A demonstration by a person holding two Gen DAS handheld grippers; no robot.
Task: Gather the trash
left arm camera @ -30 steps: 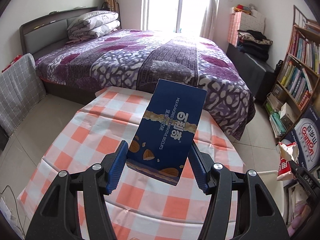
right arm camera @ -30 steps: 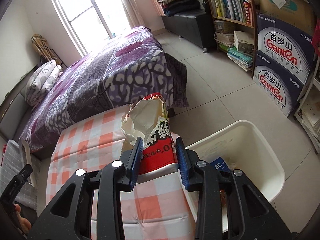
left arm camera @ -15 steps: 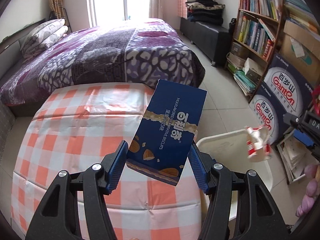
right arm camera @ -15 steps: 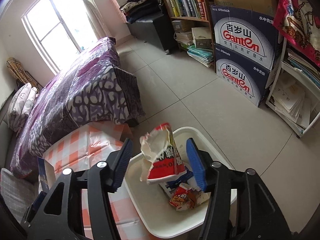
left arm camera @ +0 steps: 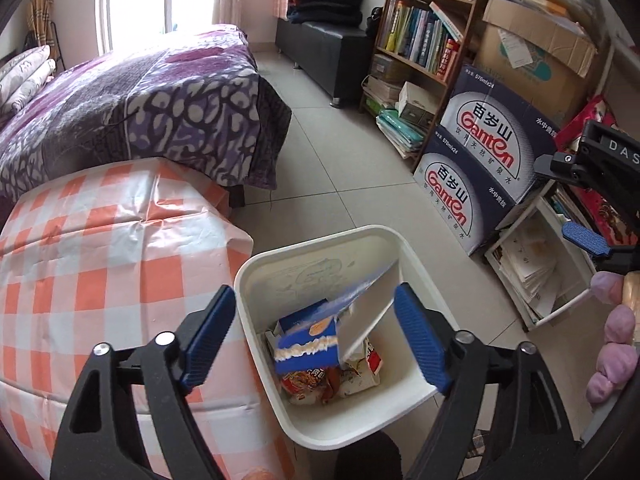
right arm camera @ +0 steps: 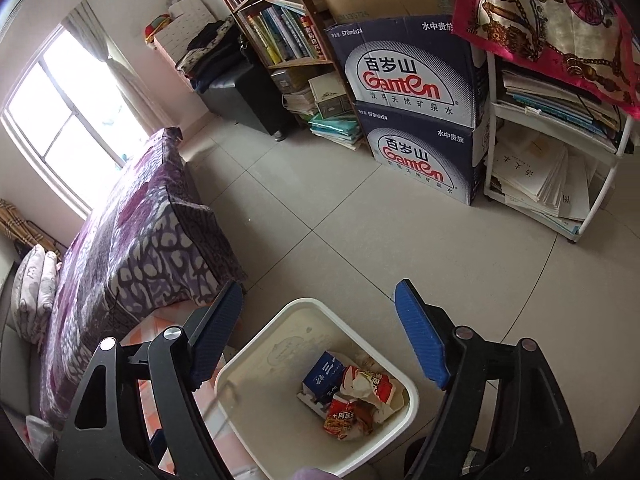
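In the left wrist view my left gripper (left arm camera: 314,294) hangs over the white trash bin (left arm camera: 320,236), its jaws opening. The blue biscuit box (left arm camera: 308,344) is between them, blurred, free of both pads and down inside the bin. Red-and-white snack wrappers (left arm camera: 360,364) lie under it. My right gripper (left arm camera: 576,200) shows at the right edge. In the right wrist view the right gripper (right arm camera: 320,292) also stands above the bin (right arm camera: 316,304), jaws opening with nothing between them. The torn red-and-white bag (right arm camera: 368,388) and a blue carton (right arm camera: 324,372) rest on the bin's floor.
The table with the orange-checked cloth (left arm camera: 100,260) touches the bin's left side. Behind it is a bed with a purple cover (left arm camera: 140,92). Stacked water cartons (left arm camera: 480,160), a bookshelf (left arm camera: 420,32) and a white rack of papers (right arm camera: 552,176) line the right. Tiled floor (right arm camera: 360,240) lies between.
Both grippers swung right from over the table to above the bin. The right one let go of the torn bag, which now lies inside. The left one opened and the biscuit box dropped.
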